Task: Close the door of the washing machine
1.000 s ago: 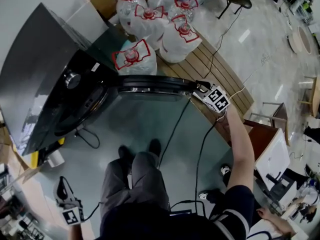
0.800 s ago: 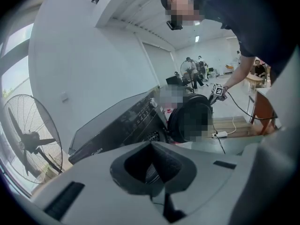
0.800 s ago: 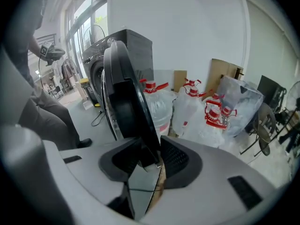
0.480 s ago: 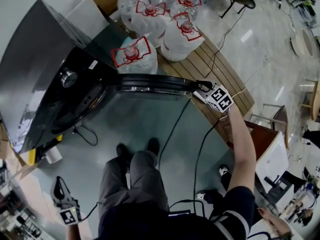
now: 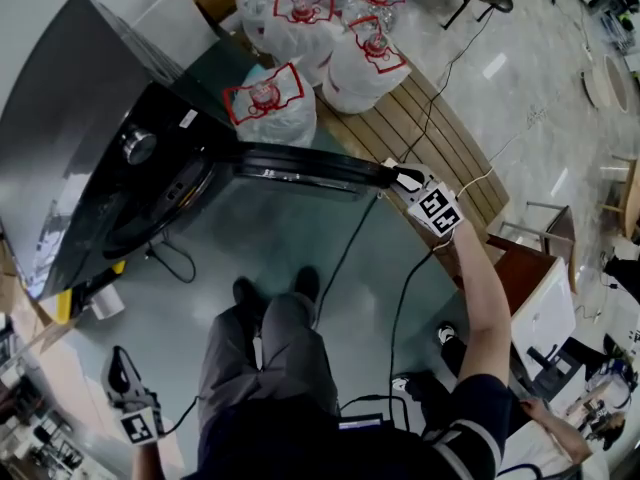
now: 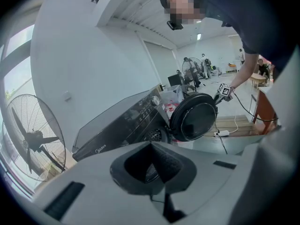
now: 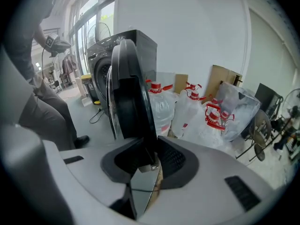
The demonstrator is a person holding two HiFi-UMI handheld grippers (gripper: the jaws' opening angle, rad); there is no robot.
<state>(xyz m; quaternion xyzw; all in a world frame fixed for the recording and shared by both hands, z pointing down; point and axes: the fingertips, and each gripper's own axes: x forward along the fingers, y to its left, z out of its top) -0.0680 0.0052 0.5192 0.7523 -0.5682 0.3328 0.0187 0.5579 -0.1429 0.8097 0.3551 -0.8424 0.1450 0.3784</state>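
- You are bringing the jaws of the right hand-held gripper [image 5: 398, 176] in on the free edge of the door [image 5: 300, 165]. They are standing about half open and closing, with the rim lying between the pads and, as far as I can judge, not yet clamped.
- The door is standing wide open, swung straight out from the front of the washing machine [image 5: 90, 148].
- You are holding the left hand-held gripper [image 5: 118, 363] well apart from the washing machine, its jaws together on nothing.
- You are taking hold at this step. Next you will be needing to swing that edge in an arc toward the washing machine's front and press until it latches.
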